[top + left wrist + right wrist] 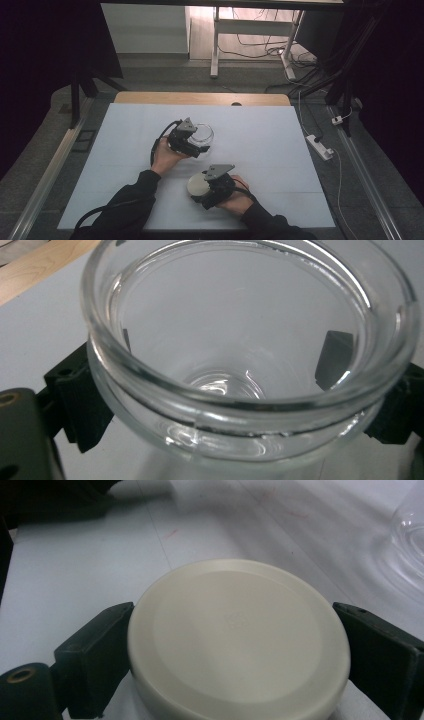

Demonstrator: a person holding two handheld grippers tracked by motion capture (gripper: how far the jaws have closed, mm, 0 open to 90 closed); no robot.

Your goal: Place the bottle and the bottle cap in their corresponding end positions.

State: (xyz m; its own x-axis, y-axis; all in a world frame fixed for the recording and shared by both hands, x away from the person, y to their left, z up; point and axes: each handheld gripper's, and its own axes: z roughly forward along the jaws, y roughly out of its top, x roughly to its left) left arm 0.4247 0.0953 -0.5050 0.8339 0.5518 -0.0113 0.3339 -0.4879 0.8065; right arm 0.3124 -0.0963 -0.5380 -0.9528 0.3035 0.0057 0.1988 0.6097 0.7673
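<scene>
A clear, empty glass jar (204, 134) stands near the middle of the white table top (260, 130). My left gripper (195, 144) is shut on it, its jaws pressing either side of the neck just under the thick rim. In the left gripper view the jar (240, 330) opens toward the camera, and my left gripper (230, 352) has one black finger (75, 400) outside the glass at the left. Nearer the front edge, my right gripper (201, 189) is shut on a round cream lid (198, 184). In the right gripper view the lid (235, 640) sits flat between the jaws of my right gripper (240, 647), with the jar (410, 540) at the upper right.
A wooden strip (200, 98) runs along the table's far edge. On the floor to the right lie a white power strip (320, 146) and cables. White desk legs (215, 45) stand beyond the table. Bare table surface lies left and right of both hands.
</scene>
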